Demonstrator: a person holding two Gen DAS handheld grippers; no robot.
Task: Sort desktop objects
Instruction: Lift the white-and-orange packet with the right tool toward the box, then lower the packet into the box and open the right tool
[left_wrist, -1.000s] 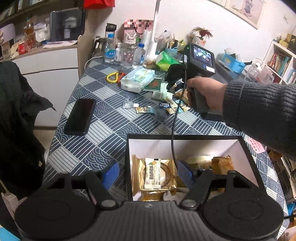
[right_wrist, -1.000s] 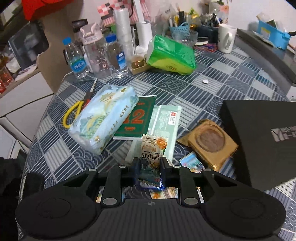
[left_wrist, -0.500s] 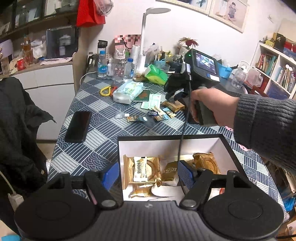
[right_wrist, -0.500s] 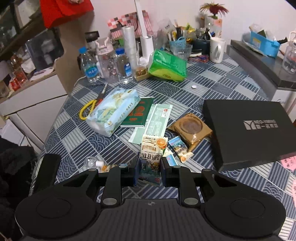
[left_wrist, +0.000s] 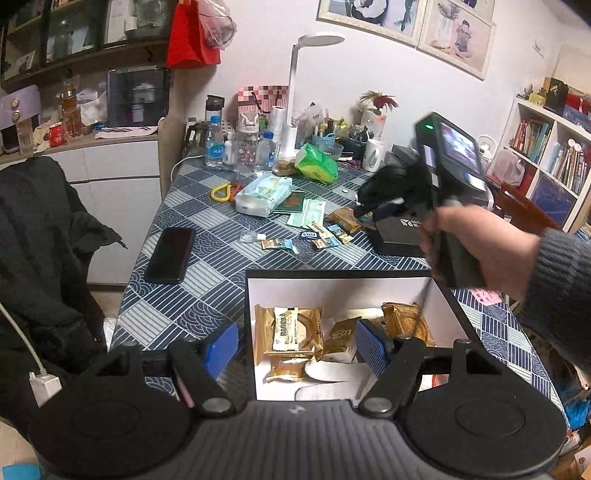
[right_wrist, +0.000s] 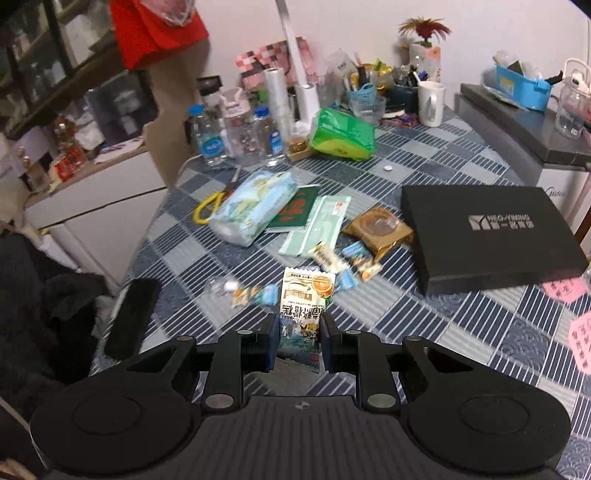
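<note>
The right gripper (right_wrist: 298, 338) was clamped on a small snack packet (right_wrist: 303, 302), its blue pads pressing the packet's lower half from either side while the printed top stood up between the fingers, clear of the patterned tablecloth (right_wrist: 461, 325). In the left wrist view the person's right hand (left_wrist: 476, 243) gripped that tool's handle above the table, the sleeve dark and ribbed. The left gripper (left_wrist: 295, 347) hung with its jaws wide apart and nothing between them, over the open black box (left_wrist: 332, 274), whose white interior already held several gold-wrapped snacks (left_wrist: 297, 332). More loose packets (right_wrist: 332, 258) lay scattered near the middle of the table, just beside the box's black lid (right_wrist: 491, 236). A tissue pack (right_wrist: 255, 206) and a phone (left_wrist: 170, 249) lay farther off.
</note>
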